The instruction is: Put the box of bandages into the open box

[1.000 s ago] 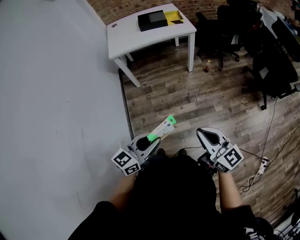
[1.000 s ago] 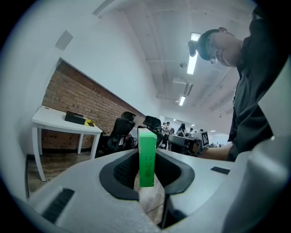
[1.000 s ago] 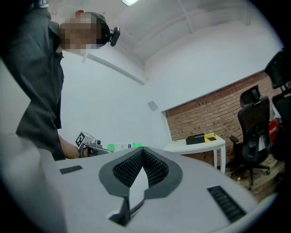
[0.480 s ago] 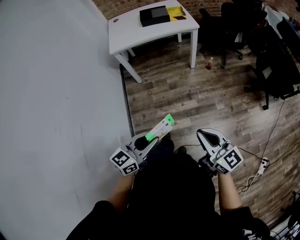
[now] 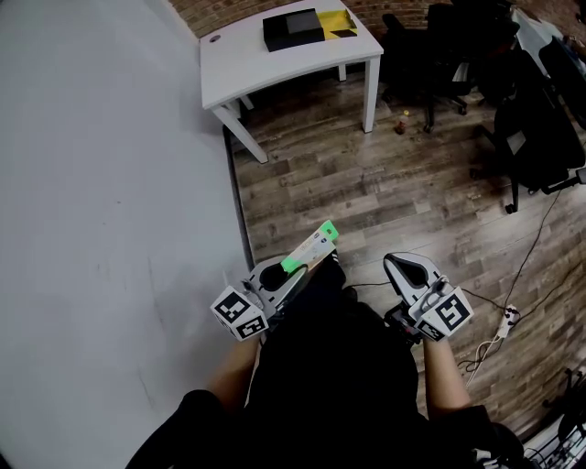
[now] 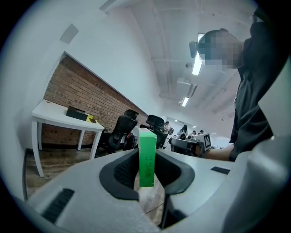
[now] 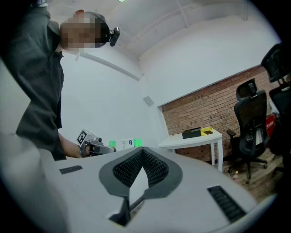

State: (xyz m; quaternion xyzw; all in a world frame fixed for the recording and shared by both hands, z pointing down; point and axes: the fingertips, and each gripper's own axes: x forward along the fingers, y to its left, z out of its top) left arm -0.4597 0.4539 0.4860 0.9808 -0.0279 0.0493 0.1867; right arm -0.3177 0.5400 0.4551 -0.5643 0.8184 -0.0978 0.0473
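The bandage box (image 5: 311, 249), a long white carton with a bright green end, sticks out forward from my left gripper (image 5: 291, 271), which is shut on it over the wooden floor. In the left gripper view the green end (image 6: 147, 157) stands upright between the dark pads. My right gripper (image 5: 400, 266) is held level beside it, with its pads closed together and nothing between them (image 7: 142, 157). The open box (image 5: 309, 27), black with a yellow part, lies on a white table (image 5: 275, 64) far ahead by the brick wall. It also shows small in the gripper views (image 6: 81, 114) (image 7: 198, 132).
A grey-white wall (image 5: 110, 183) runs along the left. Black office chairs (image 5: 458, 46) stand right of the table, with dark gear beyond them (image 5: 540, 128). Cables and a power strip (image 5: 504, 321) lie on the floor at the right. Bare wood floor (image 5: 366, 183) stretches between me and the table.
Both grippers have sunk a little and the left one has drifted slightly left in the head view. The table sits a bit further left in view. The grip on the box is unchanged.
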